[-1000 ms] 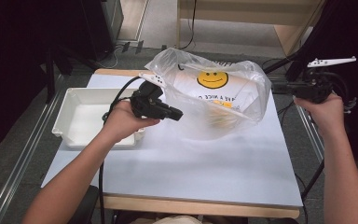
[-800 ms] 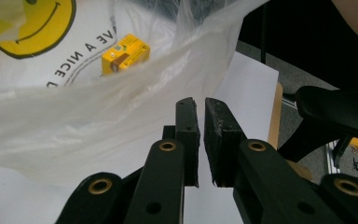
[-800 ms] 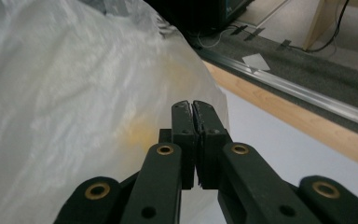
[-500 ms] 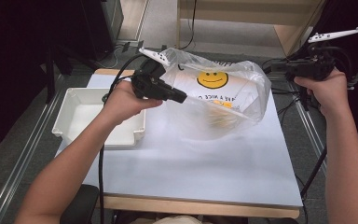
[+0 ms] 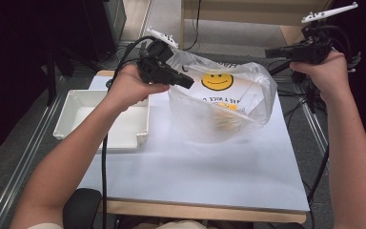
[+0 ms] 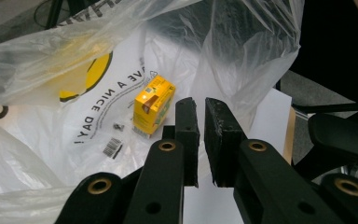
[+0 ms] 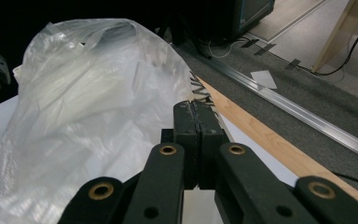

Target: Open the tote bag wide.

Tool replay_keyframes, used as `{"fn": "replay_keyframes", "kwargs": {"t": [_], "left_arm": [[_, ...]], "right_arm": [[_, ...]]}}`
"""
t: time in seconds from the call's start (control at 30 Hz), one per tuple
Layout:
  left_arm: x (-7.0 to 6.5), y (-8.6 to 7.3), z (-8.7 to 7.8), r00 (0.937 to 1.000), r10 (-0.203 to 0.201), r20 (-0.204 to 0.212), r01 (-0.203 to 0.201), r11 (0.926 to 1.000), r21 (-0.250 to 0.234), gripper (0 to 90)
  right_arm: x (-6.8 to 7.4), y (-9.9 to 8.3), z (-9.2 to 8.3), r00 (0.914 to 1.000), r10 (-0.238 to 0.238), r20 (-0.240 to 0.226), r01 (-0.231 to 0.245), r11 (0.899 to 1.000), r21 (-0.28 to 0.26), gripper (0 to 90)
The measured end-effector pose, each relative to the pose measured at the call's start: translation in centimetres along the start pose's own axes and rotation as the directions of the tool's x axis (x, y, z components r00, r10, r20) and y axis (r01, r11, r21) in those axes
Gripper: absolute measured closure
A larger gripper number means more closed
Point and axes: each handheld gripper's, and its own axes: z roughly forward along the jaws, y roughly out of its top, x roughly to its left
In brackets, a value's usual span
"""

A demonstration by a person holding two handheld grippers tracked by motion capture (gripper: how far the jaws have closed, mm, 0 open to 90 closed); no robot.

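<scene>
A clear plastic bag (image 5: 228, 100) printed with a yellow smiley hangs stretched between my two grippers above the white table (image 5: 195, 176). My left gripper (image 5: 190, 85) is shut on the bag's left rim, and its jaws (image 6: 200, 109) stand almost together with thin film pinched between them. Through the bag's mouth (image 6: 242, 51) a small yellow box (image 6: 154, 105) lies on the bag's bottom; from above the box (image 5: 226, 106) shows faintly through the film. My right gripper (image 5: 269, 51) is held high at the far right, jaws (image 7: 198, 112) fully together on the bag's (image 7: 88, 107) printed edge.
An empty white tray (image 5: 71, 119) sits on the table's left side, under my left forearm. Cables trail from both grippers. The table's wooden far edge (image 7: 270, 144) borders a grey floor with a metal rail.
Both hands have risen and moved away from me, lifting the bag's rim with them. The bag stands taller and more stretched than a second ago.
</scene>
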Motion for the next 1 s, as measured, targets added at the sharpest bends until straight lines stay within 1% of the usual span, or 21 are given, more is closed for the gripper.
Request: {"fn": "replay_keyframes", "kwargs": {"t": [0.03, 0.07, 0.13, 0.17, 0.23, 0.3, 0.33, 0.4, 0.43, 0.47, 0.5, 0.57, 0.63, 0.67, 0.7, 0.83, 0.87, 0.9, 0.93, 1.0], "left_arm": [[0.1, 0.2, 0.0, 1.0000, -0.001, -0.002, 0.001, 1.0000, 0.004, 84.4], [0.2, 0.3, 0.1, 1.0000, -0.004, -0.004, 0.004, 1.0000, 0.003, 84.4], [0.6, 0.6, 0.1, 0.9999, -0.010, -0.011, 0.010, 0.9999, 0.005, 84.4], [0.8, 0.7, 0.1, 0.9998, -0.014, -0.016, 0.014, 0.9999, 0.007, 84.4], [1.2, 0.9, 0.2, 0.9993, -0.029, -0.023, 0.029, 0.9995, 0.008, 84.5], [1.7, 1.1, 0.3, 0.9987, -0.037, -0.036, 0.038, 0.9992, 0.014, 84.6], [1.9, 1.3, 0.2, 0.9984, -0.037, -0.042, 0.038, 0.9991, 0.019, 84.6], [2.3, 1.5, 0.2, 0.9979, -0.046, -0.045, 0.046, 0.9988, 0.015, 84.6], [2.5, 1.6, 0.0, 0.9976, -0.048, -0.050, 0.049, 0.9987, 0.014, 84.6], [2.6, 1.6, -0.1, 0.9972, -0.054, -0.051, 0.055, 0.9985, 0.010, 84.6], [2.9, 1.7, -0.2, 0.9968, -0.059, -0.054, 0.059, 0.9982, 0.008, 84.6], [3.1, 1.7, -0.5, 0.9963, -0.063, -0.059, 0.064, 0.9980, 0.006, 84.6], [3.4, 1.8, -0.6, 0.9955, -0.067, -0.067, 0.067, 0.9977, 0.006, 84.6], [3.5, 1.8, -0.7, 0.9953, -0.067, -0.070, 0.067, 0.9977, 0.008, 84.6], [3.6, 1.8, -0.7, 0.9948, -0.071, -0.072, 0.072, 0.9974, 0.006, 84.6], [4.2, 2.1, -0.7, 0.9927, -0.089, -0.080, 0.089, 0.9960, -0.004, 84.7], [4.4, 2.2, -0.8, 0.9924, -0.091, -0.083, 0.091, 0.9959, -0.004, 85.0], [4.5, 2.4, -0.8, 0.9920, -0.090, -0.088, 0.090, 0.9960, -0.005, 85.0], [4.8, 2.6, -0.8, 0.9908, -0.093, -0.098, 0.093, 0.9956, -0.010, 85.1], [5.2, 2.9, -1.0, 0.9893, -0.096, -0.110, 0.095, 0.9953, -0.022, 85.1]], "right_arm": [[0.5, 0.7, 0.2, 1.0000, -0.005, -0.006, 0.005, 1.000, 0.001, 90.0], [0.5, 0.7, 0.2, 1.0000, -0.005, -0.006, 0.005, 1.000, 0.001, 90.0], [1.3, 1.4, 0.3, 0.9998, -0.007, -0.017, 0.007, 1.000, -0.017, 90.0], [1.3, 1.4, 0.3, 0.9998, -0.007, -0.017, 0.007, 1.000, -0.017, 90.0], [1.9, 2.0, 0.6, 0.9997, -0.019, -0.016, 0.018, 1.000, -0.014, 90.0], [2.5, 2.4, 0.9, 0.9995, -0.018, -0.025, 0.018, 1.000, -0.012, 90.0], [3.1, 2.9, 1.3, 0.9992, -0.024, -0.031, 0.024, 1.000, -0.006, 90.0], [3.3, 3.1, 1.5, 0.9990, -0.029, -0.033, 0.029, 1.000, -0.007, 90.0], [3.9, 3.5, 1.9, 0.9984, -0.042, -0.037, 0.042, 0.999, 0.000, 90.0], [4.2, 3.8, 2.0, 0.9980, -0.049, -0.039, 0.049, 0.999, -0.002, 90.0], [4.2, 3.8, 2.0, 0.9980, -0.049, -0.039, 0.049, 0.999, -0.002, 90.0], [4.8, 4.3, 2.3, 0.9976, -0.046, -0.052, 0.046, 0.999, -0.007, 90.0], [5.5, 4.6, 2.6, 0.9965, -0.060, -0.059, 0.060, 0.998, -0.008, 90.0], [5.9, 4.8, 2.8, 0.9965, -0.058, -0.061, 0.058, 0.998, -0.003, 90.0], [6.3, 5.0, 3.0, 0.9957, -0.066, -0.065, 0.067, 0.998, 0.000, 90.0], [8.1, 5.9, 3.7, 0.9929, -0.087, -0.081, 0.087, 0.996, -0.008, 90.0], [9.0, 6.3, 4.2, 0.9919, -0.099, -0.079, 0.100, 0.995, 0.001, 90.0], [9.0, 6.3, 4.2, 0.9919, -0.099, -0.079, 0.100, 0.995, 0.001, 90.0], [9.3, 6.4, 4.3, 0.9914, -0.103, -0.081, 0.103, 0.995, 0.004, 90.0], [10.2, 6.6, 4.7, 0.9892, -0.109, -0.099, 0.109, 0.994, -0.003, 90.0]]}}
